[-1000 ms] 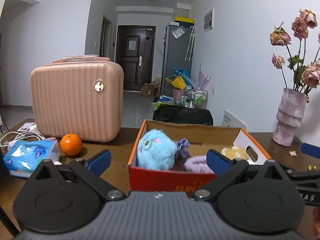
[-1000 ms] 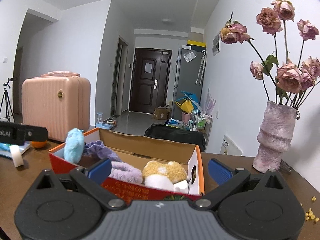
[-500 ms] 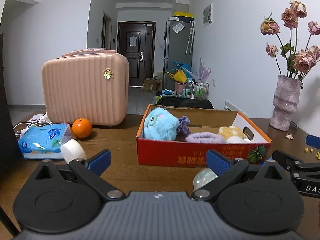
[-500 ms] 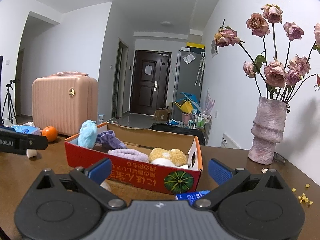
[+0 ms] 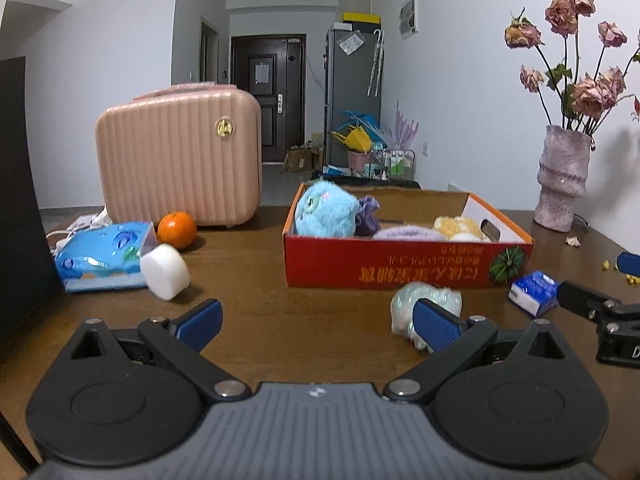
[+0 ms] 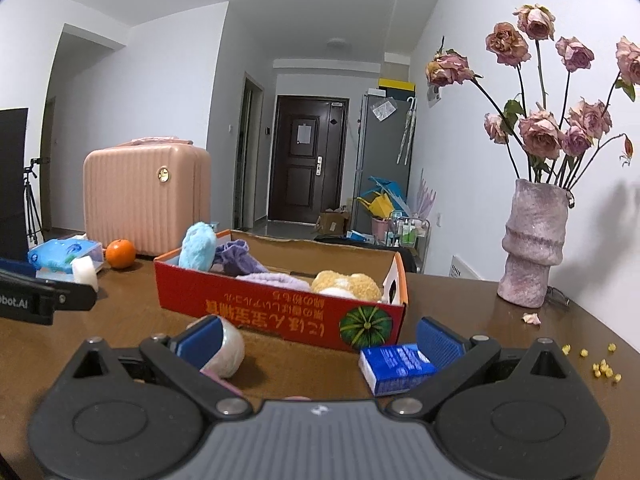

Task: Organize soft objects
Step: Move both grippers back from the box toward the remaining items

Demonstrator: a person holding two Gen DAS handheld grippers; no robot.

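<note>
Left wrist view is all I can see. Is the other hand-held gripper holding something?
Observer: No. The right hand-held gripper is open and empty.
Child: What's closest to it?
Observer: The blue pack lies on the table just inside its right finger.
Child: And on the other side?
Observer: The pearly ball sits right behind its left finger.

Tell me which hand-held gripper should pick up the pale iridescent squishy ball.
Probably right. The pale iridescent squishy ball lies by the right hand-held gripper, at its open left finger; from the left hand-held gripper it sits outside the right finger.
</note>
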